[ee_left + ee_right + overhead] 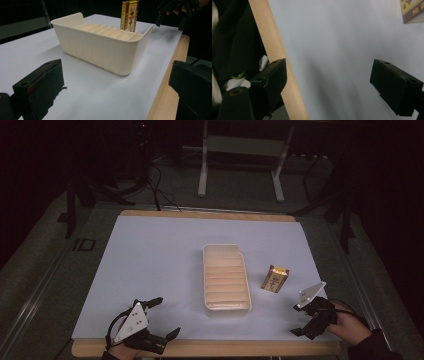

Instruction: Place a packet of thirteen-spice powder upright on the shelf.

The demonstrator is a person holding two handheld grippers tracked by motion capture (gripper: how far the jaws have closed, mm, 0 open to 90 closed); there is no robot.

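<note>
Both grippers [162,317] [305,317] gape empty, so we'd pinch the light, stiff box [275,278] (crushable card, we judge) across its narrow sides.

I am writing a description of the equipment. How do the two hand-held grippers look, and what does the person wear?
Both the left gripper and the right gripper are black, each with two blocky, square-ended jaws and a grey three-cornered plate on top. A thin black cable loops from the left one. The person wears a dark sleeve on the right arm.
</note>
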